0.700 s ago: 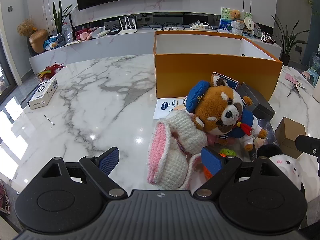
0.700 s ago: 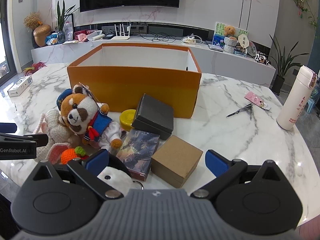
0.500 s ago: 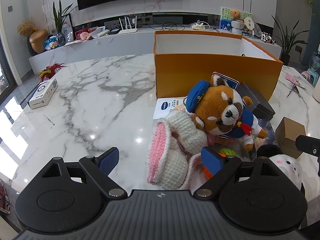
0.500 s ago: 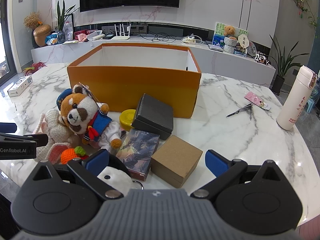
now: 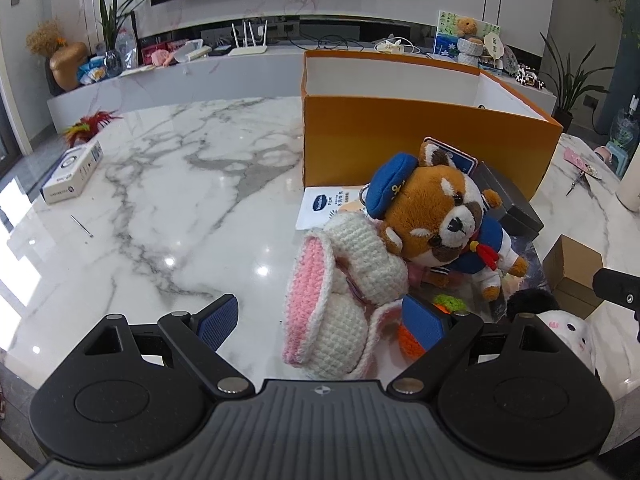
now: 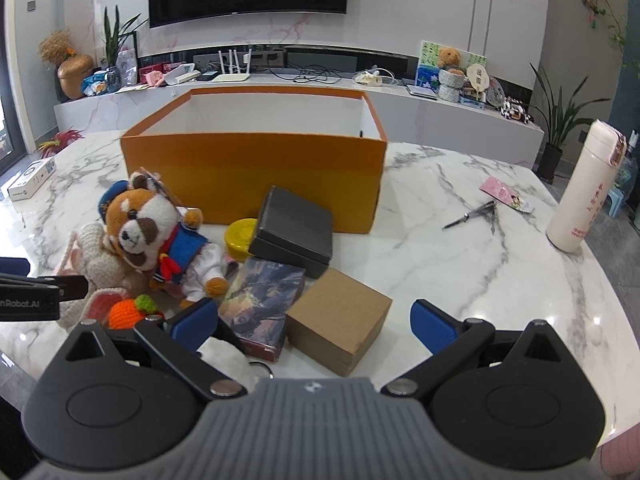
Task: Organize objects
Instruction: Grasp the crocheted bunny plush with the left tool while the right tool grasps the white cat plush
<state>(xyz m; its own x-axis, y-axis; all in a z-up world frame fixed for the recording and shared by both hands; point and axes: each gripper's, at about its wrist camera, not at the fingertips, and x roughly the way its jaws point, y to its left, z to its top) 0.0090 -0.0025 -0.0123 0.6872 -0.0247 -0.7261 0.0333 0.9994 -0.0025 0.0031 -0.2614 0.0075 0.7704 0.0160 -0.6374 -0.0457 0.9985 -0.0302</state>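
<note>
Right now we hold both grippers low over the near edge of the marble table (image 5: 168, 184), each tilted down toward the clutter. Our left gripper (image 5: 320, 322) has its jaws spread wide and grips nothing; the crocheted rabbit (image 5: 340, 284) lies between and just beyond the blue pads, though we cannot tell whether it touches them. Our right gripper (image 6: 316, 322) is likewise released, its pads standing either side of the brown cardboard box (image 6: 340, 322) and the picture book (image 6: 262, 300) without pressing on them.

The things to tidy crowd together in front of the orange box (image 6: 256, 180), which stands open-topped toward the middle of the table. The red panda plush (image 6: 160, 236) leans on the rabbit, with the orange crochet carrot (image 6: 126, 314) just in front. A black box (image 6: 294, 230) rests tilted against the orange box's front wall, partly over the book, and a yellow round tin (image 6: 240, 236) sits beside it. A white plush (image 5: 568, 334) lies at the near edge, between the two grippers.

Open room lies to the left in the left wrist view: bare marble runs out to a small white carton (image 5: 72, 172) near the far left rim. To the right, scissors (image 6: 472, 216) and a white flask (image 6: 584, 188) stand well apart from the pile, the flask close to the table's curved right edge.
</note>
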